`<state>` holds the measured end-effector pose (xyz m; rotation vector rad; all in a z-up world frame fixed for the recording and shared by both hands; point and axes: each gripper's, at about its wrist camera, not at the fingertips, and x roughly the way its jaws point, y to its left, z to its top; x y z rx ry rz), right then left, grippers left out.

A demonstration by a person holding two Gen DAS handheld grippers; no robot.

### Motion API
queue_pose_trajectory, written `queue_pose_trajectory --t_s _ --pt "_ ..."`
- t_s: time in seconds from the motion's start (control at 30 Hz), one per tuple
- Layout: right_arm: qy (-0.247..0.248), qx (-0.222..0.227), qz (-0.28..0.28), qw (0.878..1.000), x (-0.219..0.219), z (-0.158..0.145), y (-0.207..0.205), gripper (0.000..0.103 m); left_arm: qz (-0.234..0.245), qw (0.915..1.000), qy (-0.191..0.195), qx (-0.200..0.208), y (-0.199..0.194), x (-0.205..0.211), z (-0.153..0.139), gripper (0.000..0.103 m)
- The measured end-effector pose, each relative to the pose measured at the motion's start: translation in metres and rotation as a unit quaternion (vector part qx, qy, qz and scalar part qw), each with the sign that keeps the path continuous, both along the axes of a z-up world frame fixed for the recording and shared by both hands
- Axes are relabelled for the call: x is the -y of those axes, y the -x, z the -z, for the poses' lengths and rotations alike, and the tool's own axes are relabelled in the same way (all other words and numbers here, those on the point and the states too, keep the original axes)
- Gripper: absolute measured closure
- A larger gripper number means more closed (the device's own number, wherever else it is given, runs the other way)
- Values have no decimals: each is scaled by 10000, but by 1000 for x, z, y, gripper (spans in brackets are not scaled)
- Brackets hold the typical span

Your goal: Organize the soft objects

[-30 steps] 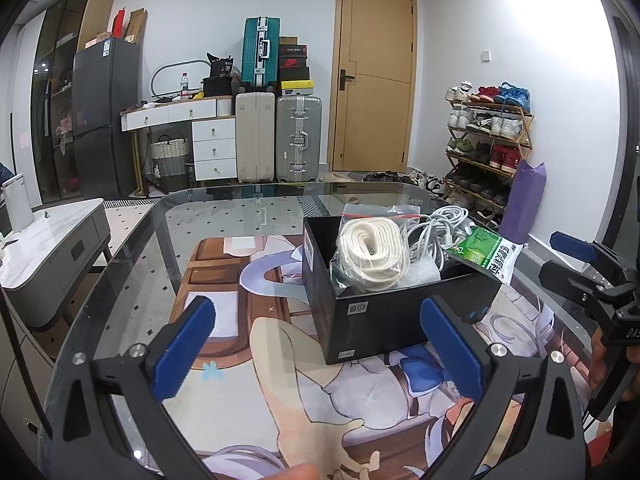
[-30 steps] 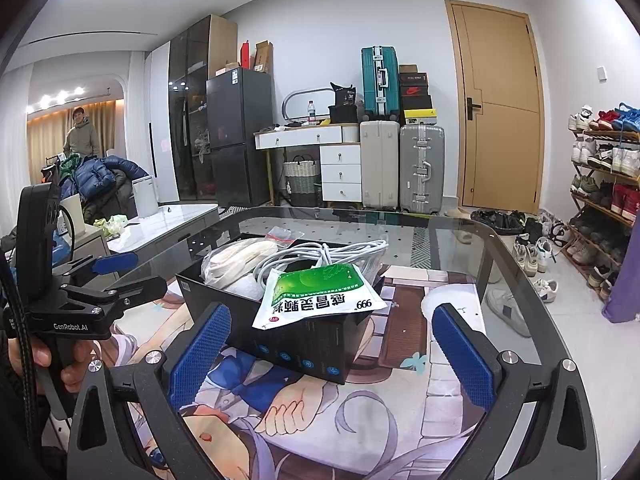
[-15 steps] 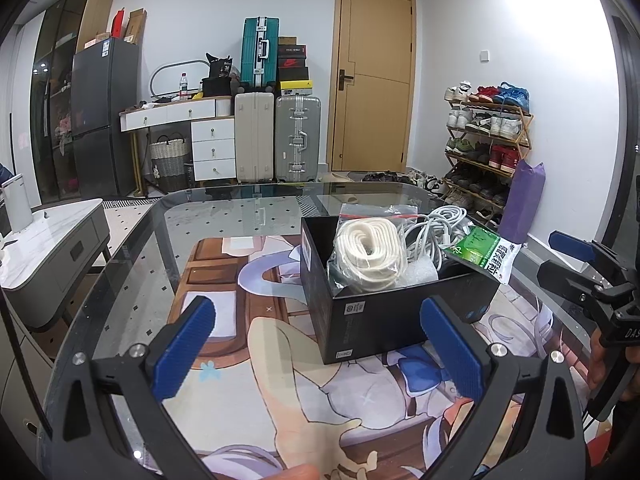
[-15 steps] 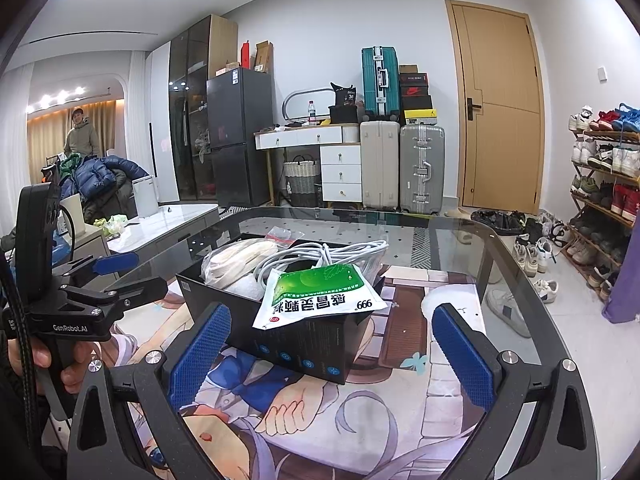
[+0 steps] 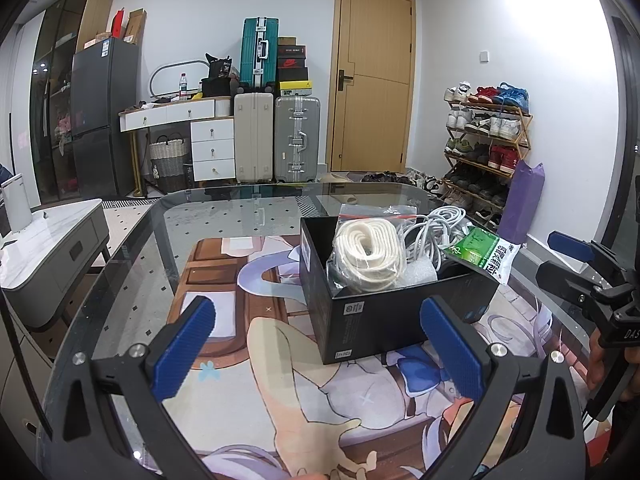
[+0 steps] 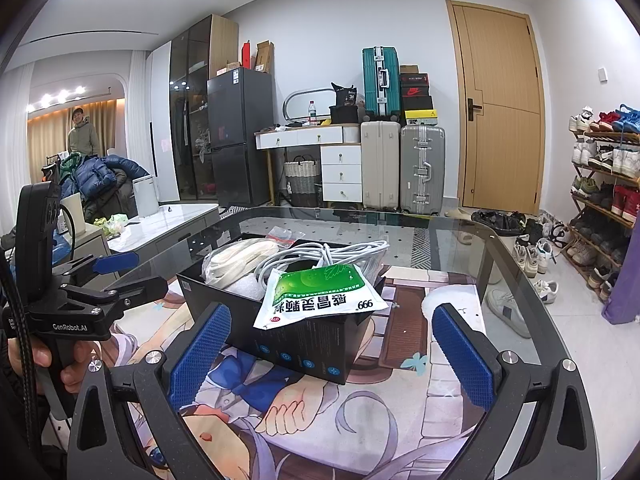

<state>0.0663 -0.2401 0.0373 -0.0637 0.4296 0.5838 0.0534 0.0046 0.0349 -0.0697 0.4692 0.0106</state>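
Observation:
A black box [image 5: 384, 320] [image 6: 304, 344] stands on the printed mat on the glass table. Inside it lie a bagged coil of cream strap [image 5: 366, 254] [image 6: 240, 258], a bundle of white cable [image 5: 436, 228] [image 6: 324, 254] and white foam. A green and white sachet [image 5: 482, 252] [image 6: 320, 296] rests across the box's rim. My left gripper [image 5: 318, 350] is open, low in front of the box, with nothing between its fingers. My right gripper [image 6: 332, 354] is open too, on the box's other side, also holding nothing. Each gripper shows at the edge of the other's view.
The glass table's rounded edge [image 6: 516, 264] runs close on the right, with shoes on the floor beyond. A grey side table [image 5: 48, 248] stands to the left. Suitcases [image 5: 276, 140], a door and a shoe rack [image 5: 486, 148] line the far walls. A person stands far back [image 6: 82, 132].

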Motion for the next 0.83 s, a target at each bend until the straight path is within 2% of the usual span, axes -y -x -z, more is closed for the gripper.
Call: queue_pose_trajectory --t_s 0.83 --pt "0 7 1 10000 0 0 0 1 41 10000 24 19 0 2 -1 0"
